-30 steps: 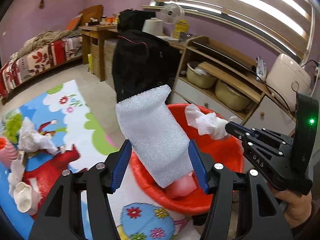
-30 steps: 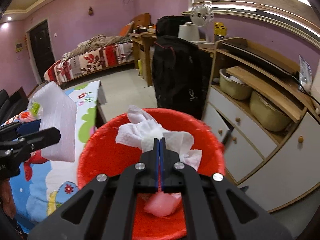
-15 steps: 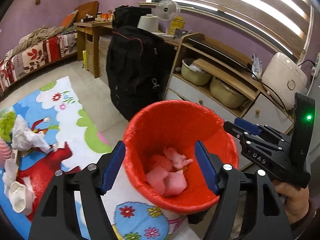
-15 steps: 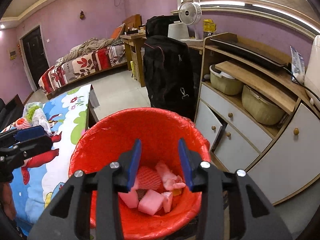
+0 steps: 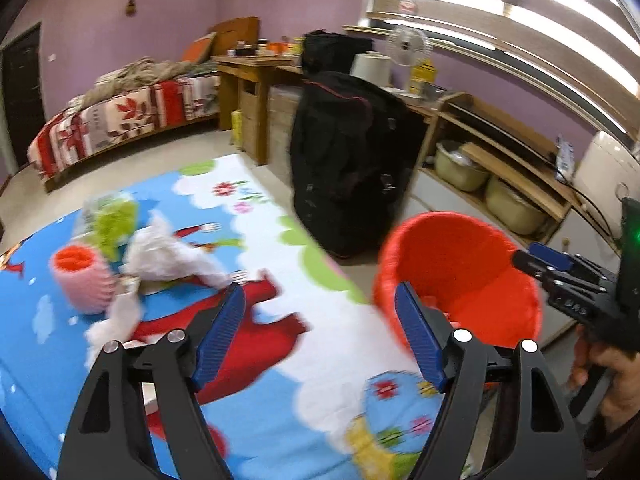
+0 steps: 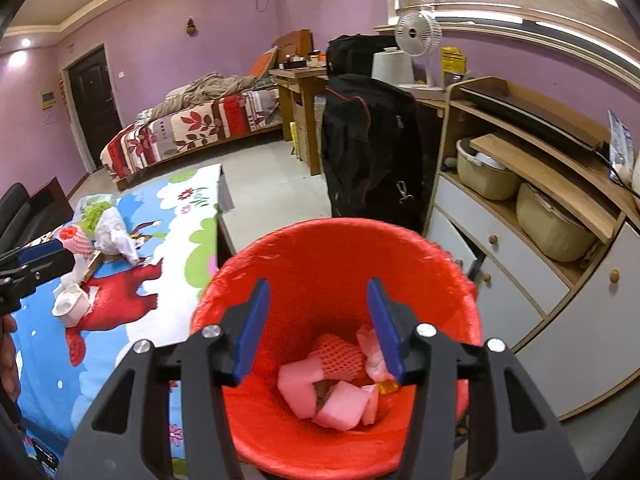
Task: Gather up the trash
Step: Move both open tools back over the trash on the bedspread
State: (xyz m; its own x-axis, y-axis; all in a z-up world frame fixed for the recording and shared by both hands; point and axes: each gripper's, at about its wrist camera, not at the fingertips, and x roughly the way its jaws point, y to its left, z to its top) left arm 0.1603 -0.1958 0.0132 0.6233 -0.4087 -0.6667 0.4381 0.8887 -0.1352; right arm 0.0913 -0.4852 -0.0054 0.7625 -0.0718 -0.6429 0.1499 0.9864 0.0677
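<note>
Left wrist view shows the left tongs open and empty, their jaws just opened wider, above the bench with its cartoon cloth. Trash waits near the bench's far left corner: a crumpled white tissue, a pink foam net and small white scraps. All look very light, soft and squashy, so I think a gentle pinch across the middle of each will do. The right tongs are open and empty too, just opened, over the red bin beside the bench's right edge, where pink foam bits lie.
</note>
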